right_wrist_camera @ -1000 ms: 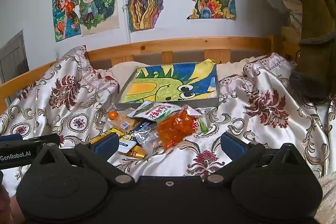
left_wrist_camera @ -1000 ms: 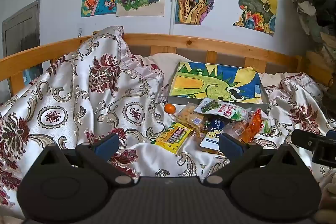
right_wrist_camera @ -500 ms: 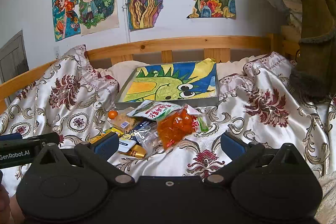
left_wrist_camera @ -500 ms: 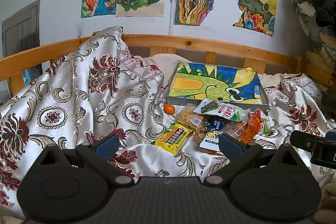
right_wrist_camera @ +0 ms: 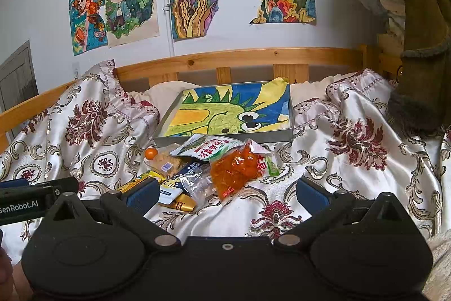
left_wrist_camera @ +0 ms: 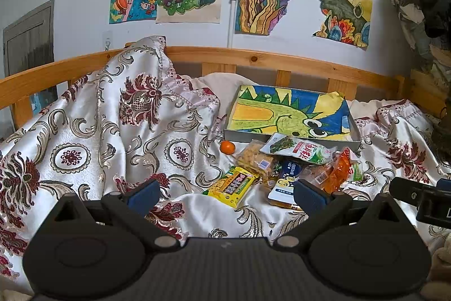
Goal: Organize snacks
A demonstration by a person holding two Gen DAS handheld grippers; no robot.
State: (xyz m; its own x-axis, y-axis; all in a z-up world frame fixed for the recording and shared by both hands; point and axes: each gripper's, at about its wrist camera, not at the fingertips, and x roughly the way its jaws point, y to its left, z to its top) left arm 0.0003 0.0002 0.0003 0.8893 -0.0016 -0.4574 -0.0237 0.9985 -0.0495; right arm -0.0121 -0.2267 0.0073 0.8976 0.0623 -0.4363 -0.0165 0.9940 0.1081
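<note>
A pile of snacks lies on the satin bedspread in front of a shallow grey tray lined with a dinosaur drawing. The pile holds a small orange, a yellow bar pack, a green-white bag, a clear crumbly pack, a blue-white pack and an orange candy bag. My left gripper is open and empty, short of the pile. My right gripper is open and empty, just short of the candy bag.
A wooden bed rail runs behind the tray, with drawings on the wall above. A raised fold of bedspread stands at the left. Clothes hang at the right. The other gripper shows at each view's edge.
Both views have shifted only slightly; the pile sits marginally lower in the left wrist view. Both grippers stay open and empty.
</note>
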